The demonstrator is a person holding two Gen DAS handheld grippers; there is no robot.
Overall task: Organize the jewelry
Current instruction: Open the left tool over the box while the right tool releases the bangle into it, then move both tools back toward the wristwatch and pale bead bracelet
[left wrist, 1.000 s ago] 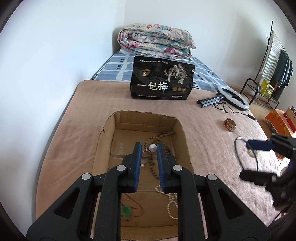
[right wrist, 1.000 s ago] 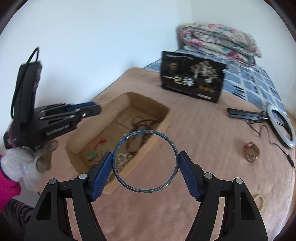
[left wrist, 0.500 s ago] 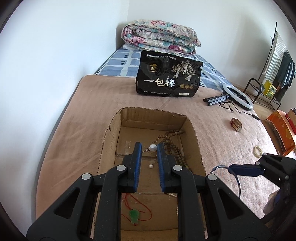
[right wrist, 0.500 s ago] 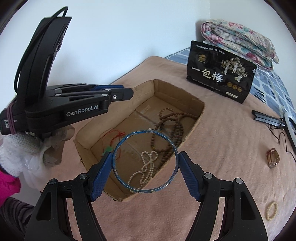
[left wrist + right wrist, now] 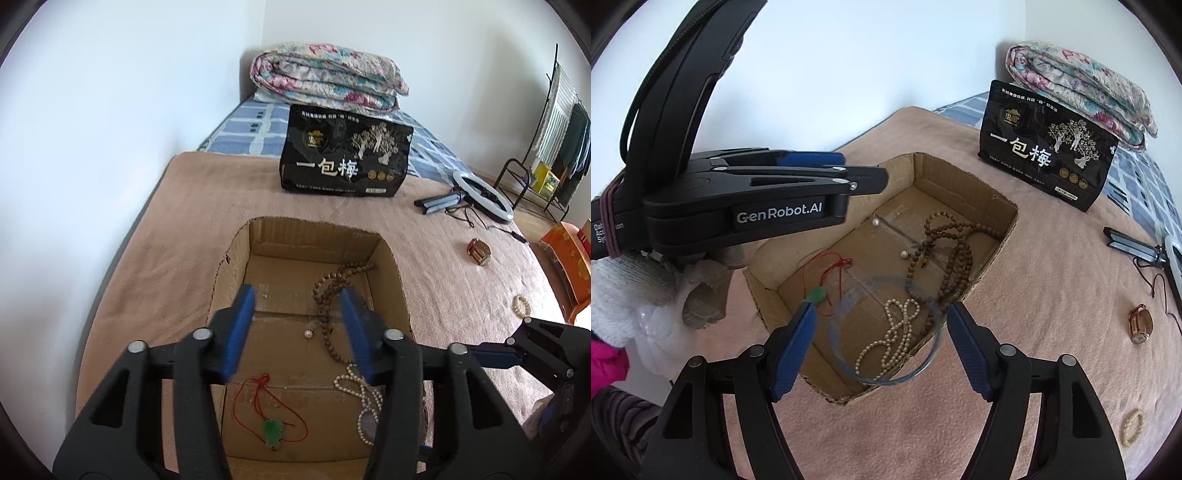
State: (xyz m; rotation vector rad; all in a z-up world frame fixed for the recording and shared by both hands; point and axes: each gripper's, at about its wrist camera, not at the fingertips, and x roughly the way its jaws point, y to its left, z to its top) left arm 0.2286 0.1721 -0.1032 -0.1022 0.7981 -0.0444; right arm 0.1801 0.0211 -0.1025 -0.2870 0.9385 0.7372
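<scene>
An open cardboard box on the pink blanket holds a brown bead necklace, a pearl strand, a green pendant on red cord and pearl earrings. My left gripper hangs over the box, its jaws opening with nothing between them; one pearl earring lies free below it. My right gripper stands open at the box's near edge. A blue bangle, blurred, sits loose between its pads, touching neither.
An amber bracelet and a pale bead bracelet lie on the blanket right of the box. Behind it stand a black printed bag, a ring light and a folded quilt. A wall runs along the left.
The left jaws have spread and let the pearl earring go into the box. The right gripper moved over the box's edge and the bangle has come free of its pads, lower and blurred.
</scene>
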